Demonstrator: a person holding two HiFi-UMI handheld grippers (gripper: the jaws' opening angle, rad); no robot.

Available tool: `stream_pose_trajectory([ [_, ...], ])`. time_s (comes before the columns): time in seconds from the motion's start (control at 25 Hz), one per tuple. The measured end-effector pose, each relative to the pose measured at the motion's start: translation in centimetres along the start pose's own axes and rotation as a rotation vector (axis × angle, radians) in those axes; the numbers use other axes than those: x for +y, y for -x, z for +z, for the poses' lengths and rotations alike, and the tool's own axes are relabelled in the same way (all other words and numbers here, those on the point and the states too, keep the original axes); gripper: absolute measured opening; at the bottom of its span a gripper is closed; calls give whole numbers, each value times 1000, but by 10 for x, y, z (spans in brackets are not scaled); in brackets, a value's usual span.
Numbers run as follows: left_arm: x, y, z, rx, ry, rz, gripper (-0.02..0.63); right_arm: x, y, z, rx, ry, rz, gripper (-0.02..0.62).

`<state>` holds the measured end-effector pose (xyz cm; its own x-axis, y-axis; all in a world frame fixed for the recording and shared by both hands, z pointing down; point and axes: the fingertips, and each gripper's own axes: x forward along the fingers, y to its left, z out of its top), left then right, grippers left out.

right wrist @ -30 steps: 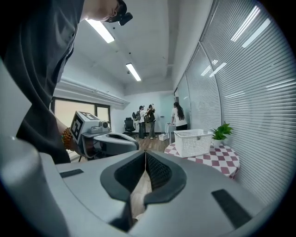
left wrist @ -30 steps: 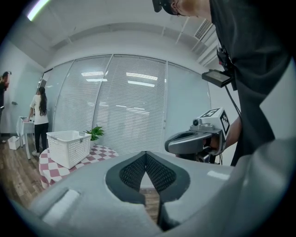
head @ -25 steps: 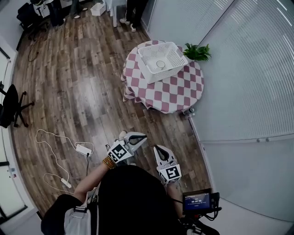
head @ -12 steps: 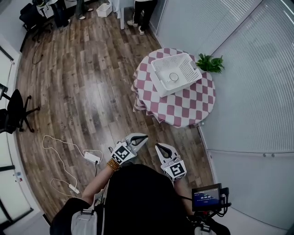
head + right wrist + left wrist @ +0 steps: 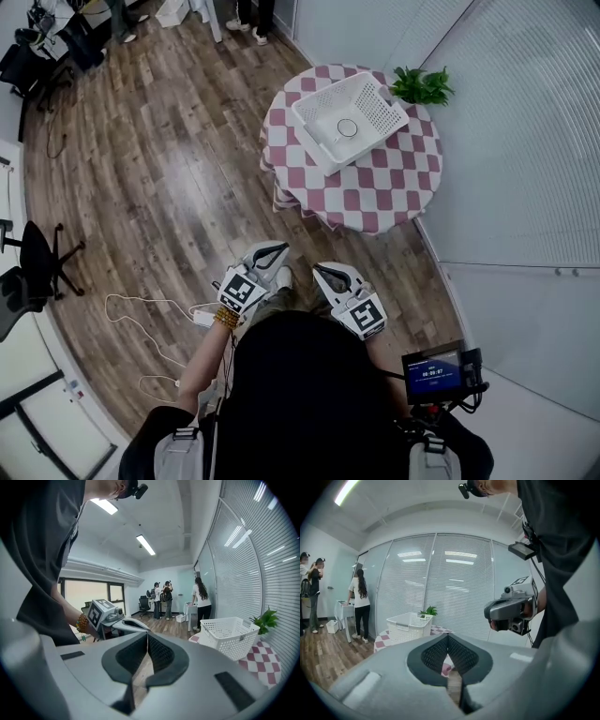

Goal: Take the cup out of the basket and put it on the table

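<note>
A white cup [image 5: 348,128] stands inside a white perforated basket [image 5: 373,101] on a round table with a red and white checked cloth [image 5: 375,192], far ahead in the head view. The basket [image 5: 408,626] also shows in the left gripper view, and the basket [image 5: 228,635] in the right gripper view; the cup is hidden there. My left gripper [image 5: 280,248] and right gripper [image 5: 320,271] are held close to my body over the wooden floor, well short of the table. Both are shut with nothing between the jaws.
A green potted plant [image 5: 422,86] stands at the table's far edge beside a wall of blinds [image 5: 525,141]. A power strip and white cable [image 5: 202,317] lie on the floor at my left. Office chairs [image 5: 42,262] and standing people [image 5: 358,603] are at the room's far side.
The head view has shifted: the table and basket now sit higher and a little right in it. Both grippers have stayed shut in front of my body.
</note>
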<state>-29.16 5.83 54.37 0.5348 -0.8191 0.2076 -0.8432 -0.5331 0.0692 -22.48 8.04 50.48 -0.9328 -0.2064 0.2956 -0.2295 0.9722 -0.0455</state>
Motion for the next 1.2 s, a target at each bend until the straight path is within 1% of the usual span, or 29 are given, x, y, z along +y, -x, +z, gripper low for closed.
stream_pose_trajectory([
  [0.12,8,-11,0,11,11,5,5,-15,-6,-7,-5,-21,-8,11],
  [0.24,11,-25,1,20,23,3,5,-33,-8,-7,-16,-44,-22,11],
  [0.4,8,-50,9,40,7,-22,5,-58,-1,-8,-3,-70,-39,11],
  [0.64,12,-100,30,43,-24,-75,5,-112,12,-4,-29,-79,-91,11],
  [0.76,9,-118,37,47,-39,-107,5,-129,21,-9,-11,-103,-118,11],
  [0.84,15,-129,45,45,-52,-109,5,-142,20,-10,-1,-123,-124,11],
  [0.96,18,-156,56,46,-60,-107,5,-171,22,-6,-50,-106,-129,11],
  [1.08,12,-180,61,60,-63,-122,5,-194,33,-11,-66,-136,-144,11],
  [1.2,9,-203,67,74,-99,-144,5,-219,42,-17,-75,-150,-159,11],
])
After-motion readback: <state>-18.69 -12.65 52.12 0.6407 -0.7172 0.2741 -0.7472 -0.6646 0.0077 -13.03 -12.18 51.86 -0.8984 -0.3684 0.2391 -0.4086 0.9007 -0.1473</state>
